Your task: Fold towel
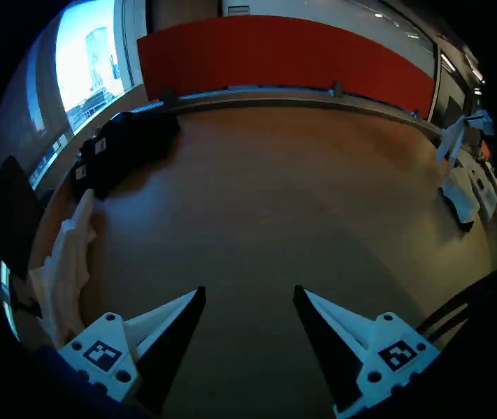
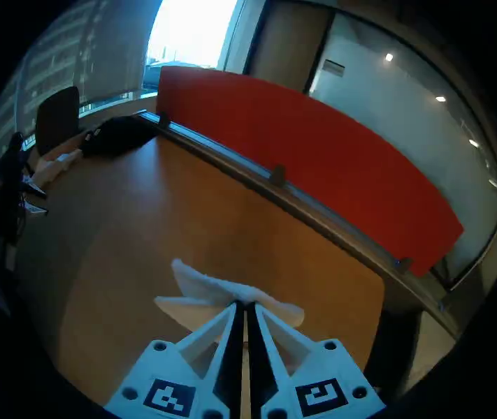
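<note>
Our right gripper [image 2: 245,305] pinches the towel [image 2: 203,285] near the table's [image 2: 143,223] right end. Our left gripper [image 1: 249,290] gapes wide and empty. Such a thin pinch may slip and drop the towel.

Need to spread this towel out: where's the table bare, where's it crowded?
Bare: the broad table middle, from the left gripper to the red divider. Crowded: the window-side edge with the towel pile and black bag, and the opposite end, where the right gripper holds the white towel.
</note>
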Tool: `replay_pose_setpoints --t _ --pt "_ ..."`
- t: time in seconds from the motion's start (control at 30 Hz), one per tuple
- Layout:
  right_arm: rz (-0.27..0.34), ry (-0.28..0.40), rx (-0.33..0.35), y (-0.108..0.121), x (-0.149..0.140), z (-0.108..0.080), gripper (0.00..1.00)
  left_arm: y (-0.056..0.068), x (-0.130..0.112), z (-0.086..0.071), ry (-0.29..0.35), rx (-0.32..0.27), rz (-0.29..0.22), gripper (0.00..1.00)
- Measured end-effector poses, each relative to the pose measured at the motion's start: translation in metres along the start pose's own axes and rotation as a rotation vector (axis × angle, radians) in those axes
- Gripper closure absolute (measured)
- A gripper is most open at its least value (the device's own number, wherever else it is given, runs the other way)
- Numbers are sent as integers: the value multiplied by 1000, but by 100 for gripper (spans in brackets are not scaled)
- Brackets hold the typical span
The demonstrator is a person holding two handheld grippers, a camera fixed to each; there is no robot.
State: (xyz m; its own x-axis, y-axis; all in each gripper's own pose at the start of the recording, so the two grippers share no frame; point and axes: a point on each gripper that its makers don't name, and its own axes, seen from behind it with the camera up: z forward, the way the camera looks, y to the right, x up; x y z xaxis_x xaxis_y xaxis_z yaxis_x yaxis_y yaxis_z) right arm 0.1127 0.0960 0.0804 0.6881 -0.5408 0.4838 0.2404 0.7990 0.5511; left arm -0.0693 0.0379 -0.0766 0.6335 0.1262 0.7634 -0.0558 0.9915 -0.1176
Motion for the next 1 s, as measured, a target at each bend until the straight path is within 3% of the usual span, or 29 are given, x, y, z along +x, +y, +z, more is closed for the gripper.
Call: replay_pose_setpoints --t 0.2,0.6,1.0 --pt "9 -19 -19 14 -13 -8 94 4 0 0 -1 -1 4 7" --pt "45 -44 -45 21 -41 -26 94 10 3 -1 0 -8 20 7" --pt "154 -140 -97 17 -127 -63 93 9 1 -3 -1 -11 25 7"
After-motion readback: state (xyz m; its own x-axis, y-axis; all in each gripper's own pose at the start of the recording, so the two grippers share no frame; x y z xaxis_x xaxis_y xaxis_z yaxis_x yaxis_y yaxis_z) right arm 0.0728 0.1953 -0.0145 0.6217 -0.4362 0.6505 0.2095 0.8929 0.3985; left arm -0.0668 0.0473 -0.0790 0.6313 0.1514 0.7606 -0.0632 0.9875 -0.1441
